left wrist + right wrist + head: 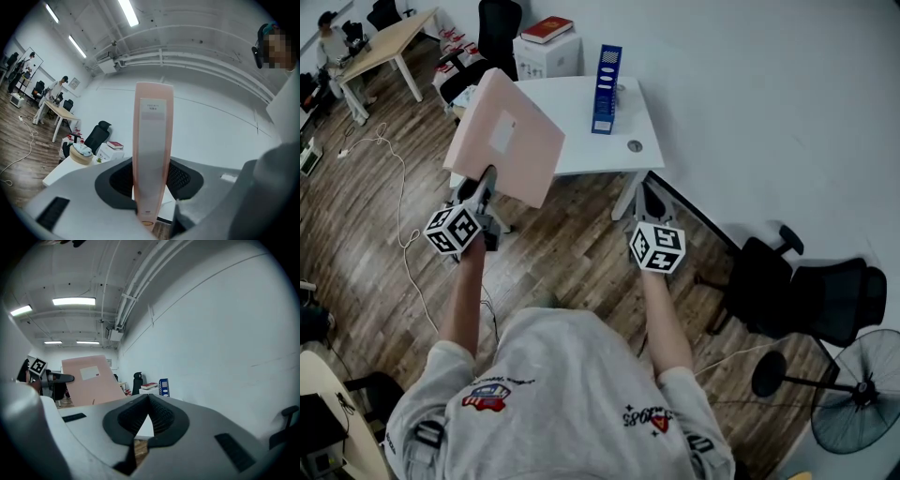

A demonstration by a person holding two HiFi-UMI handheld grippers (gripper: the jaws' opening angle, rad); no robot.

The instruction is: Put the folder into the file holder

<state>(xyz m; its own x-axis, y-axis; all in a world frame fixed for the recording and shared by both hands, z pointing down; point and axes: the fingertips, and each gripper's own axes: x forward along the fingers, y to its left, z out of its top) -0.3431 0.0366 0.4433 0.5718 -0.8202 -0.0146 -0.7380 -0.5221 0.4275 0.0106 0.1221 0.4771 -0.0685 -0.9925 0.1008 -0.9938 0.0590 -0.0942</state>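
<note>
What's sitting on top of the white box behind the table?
A red book lies flat on the white box. Nothing else shows there. The box's lower part is hidden behind the white table.

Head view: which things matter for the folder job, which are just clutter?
Job: flat pink folder, held in the left hand-held gripper; blue perforated file holder; white table.
Clutter: red book; black office chair; black floor fan.
</note>
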